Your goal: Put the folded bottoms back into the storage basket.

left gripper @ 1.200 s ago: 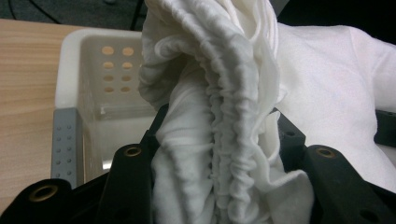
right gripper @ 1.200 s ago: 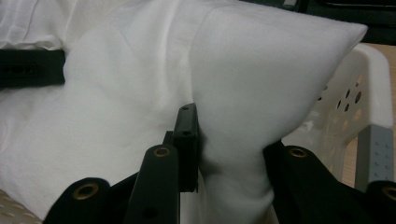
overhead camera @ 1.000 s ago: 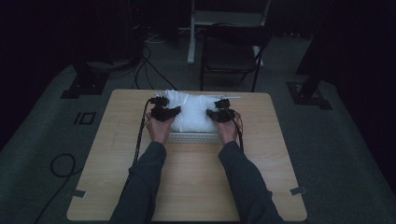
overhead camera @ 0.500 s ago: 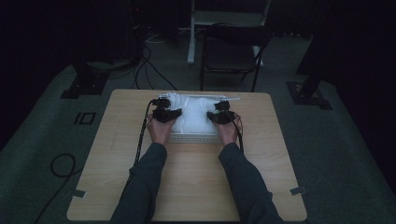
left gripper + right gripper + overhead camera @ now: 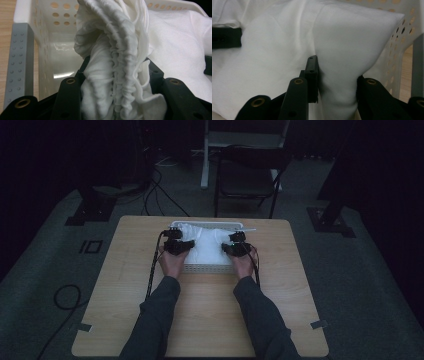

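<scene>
Gripping a white cloth (image 5: 207, 245) at both sides, the left gripper (image 5: 178, 245) and right gripper (image 5: 237, 249) work over a perforated white basket (image 5: 207, 268) on the worktop (image 5: 210, 320). Left jaws are clamped on a gathered, ruched edge (image 5: 120, 75) bunched thickly between them, with loose folds rising beyond the tips. Right jaws pinch a smooth, puffed fold (image 5: 342, 75), with the basket wall just outside the right-hand one. The cloth lies mostly inside the basket, between the two pairs of jaws. Risks, as judged: the thick left bunch may creep out under tension, since only part is truly pinched; the right fold is shallow and could slip free; uneven pulls could drag or tip the light basket, or snag cloth on its rim.
</scene>
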Demonstrator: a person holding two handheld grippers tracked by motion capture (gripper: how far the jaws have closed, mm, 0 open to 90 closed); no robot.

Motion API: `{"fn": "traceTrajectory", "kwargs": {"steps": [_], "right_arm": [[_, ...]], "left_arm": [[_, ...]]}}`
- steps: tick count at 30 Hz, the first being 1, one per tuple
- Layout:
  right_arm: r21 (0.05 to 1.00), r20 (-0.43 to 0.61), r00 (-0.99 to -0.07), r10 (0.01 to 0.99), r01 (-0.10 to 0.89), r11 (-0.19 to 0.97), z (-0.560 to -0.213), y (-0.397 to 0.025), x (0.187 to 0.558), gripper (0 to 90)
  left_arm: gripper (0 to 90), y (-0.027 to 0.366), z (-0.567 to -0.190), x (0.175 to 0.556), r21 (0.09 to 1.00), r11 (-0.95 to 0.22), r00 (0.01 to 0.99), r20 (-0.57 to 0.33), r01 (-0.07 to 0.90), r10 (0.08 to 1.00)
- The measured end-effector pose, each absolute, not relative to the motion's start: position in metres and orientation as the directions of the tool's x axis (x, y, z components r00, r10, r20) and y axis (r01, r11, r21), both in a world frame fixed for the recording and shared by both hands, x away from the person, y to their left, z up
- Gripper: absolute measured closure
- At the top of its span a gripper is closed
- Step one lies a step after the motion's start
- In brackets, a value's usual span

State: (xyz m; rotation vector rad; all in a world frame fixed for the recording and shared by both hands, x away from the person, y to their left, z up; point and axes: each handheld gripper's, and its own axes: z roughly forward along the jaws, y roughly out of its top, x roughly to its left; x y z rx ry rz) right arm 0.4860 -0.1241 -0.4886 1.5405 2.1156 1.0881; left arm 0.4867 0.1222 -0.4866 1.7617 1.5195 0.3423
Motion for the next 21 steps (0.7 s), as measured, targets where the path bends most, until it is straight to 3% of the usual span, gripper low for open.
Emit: {"fn": "traceTrajectory", "kwargs": {"steps": [21], "right_arm": [[0.688, 0.099, -0.380, 0.919, 0.694, 0.213, -0.4898, -0.1193, 0.4868, 69.3]], "left_arm": [[44.7, 0.1171, -0.4877, 0.4852, 0.655, -0.085, 0.260, -0.175, 0.751, 0.950]]}}
